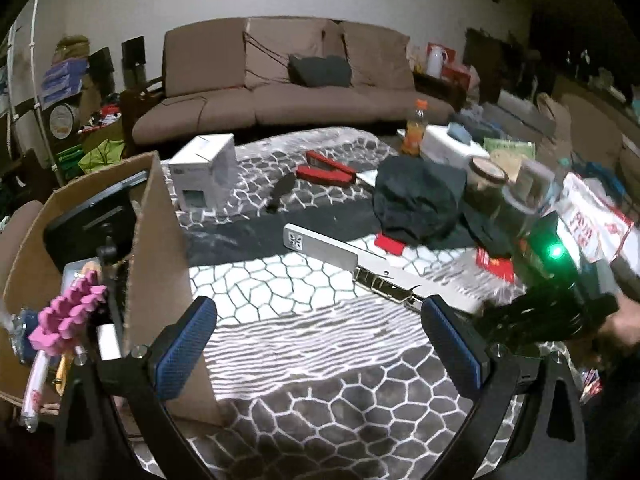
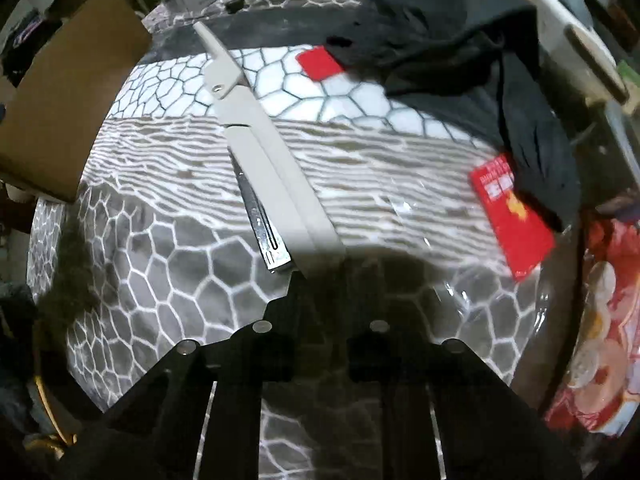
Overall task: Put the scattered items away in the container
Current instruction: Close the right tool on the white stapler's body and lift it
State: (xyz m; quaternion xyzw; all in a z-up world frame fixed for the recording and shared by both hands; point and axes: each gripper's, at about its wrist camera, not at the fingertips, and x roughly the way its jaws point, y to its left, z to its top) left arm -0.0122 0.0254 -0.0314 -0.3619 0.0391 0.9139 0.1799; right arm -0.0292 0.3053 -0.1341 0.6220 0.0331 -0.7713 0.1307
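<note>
Right claw apparently clamped on long white stapler, red packet nearby on patterned tabletop

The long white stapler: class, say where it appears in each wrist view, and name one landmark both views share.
Left wrist: the stapler lies mid-frame, slanting down to the right, where the right claw meets it.
Right wrist: it runs from upper left down to the centre, its near end at the claw.
Shared landmark: the black cloth.

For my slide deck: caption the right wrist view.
Right gripper shut on long white stapler, on the patterned table.
</note>
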